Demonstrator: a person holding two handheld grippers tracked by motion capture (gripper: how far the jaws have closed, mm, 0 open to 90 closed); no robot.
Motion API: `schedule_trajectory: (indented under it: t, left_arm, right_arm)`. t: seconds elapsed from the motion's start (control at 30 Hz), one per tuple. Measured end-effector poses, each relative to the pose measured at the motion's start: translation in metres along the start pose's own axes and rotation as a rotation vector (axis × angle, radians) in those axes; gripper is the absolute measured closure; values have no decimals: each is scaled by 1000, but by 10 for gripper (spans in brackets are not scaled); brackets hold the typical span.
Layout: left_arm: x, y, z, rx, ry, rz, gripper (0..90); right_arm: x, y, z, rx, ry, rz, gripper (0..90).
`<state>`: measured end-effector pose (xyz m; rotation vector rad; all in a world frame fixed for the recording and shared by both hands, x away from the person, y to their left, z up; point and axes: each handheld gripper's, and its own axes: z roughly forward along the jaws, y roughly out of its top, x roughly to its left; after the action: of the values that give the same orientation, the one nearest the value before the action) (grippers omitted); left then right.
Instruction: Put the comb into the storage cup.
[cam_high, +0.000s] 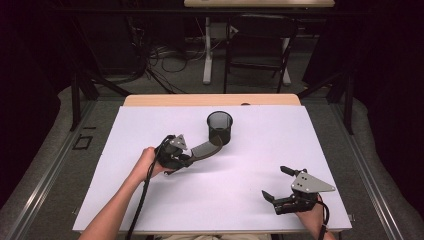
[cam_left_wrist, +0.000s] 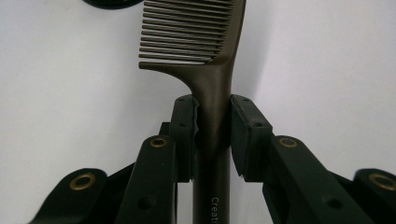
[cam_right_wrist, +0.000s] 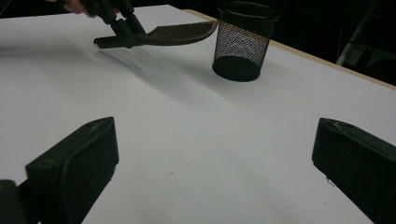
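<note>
— What do you have nearest you?

— My right gripper (cam_high: 276, 184), low at the near right of the white table (cam_high: 250, 150). The hand (cam_high: 311, 214) holds it from below, wrist near the table's edge, jaws spread wide with nothing between them, pointing left and away.

— And the left one?

— Farther in, left of centre. My left forearm angles up from the bottom edge, and the left gripper (cam_left_wrist: 214, 126) points right and away. Its jaws are clamped on the handle of a dark comb (cam_left_wrist: 205, 51), held level above the table.

— Where does the comb reach?

— Its toothed end lies just beside the black mesh cup (cam_high: 220, 127), which stands upright beyond it; I cannot tell if they touch.
</note>
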<state>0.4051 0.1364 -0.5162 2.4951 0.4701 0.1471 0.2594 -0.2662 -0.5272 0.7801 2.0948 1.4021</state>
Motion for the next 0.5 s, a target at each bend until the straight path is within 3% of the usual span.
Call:
schedule_trajectory:
  t: [0.5]
  left_arm:
    - [-7, -7, -4, -54, 43, -38, 725]
  right_arm:
    - [0, 0, 0, 3, 1, -4, 1]
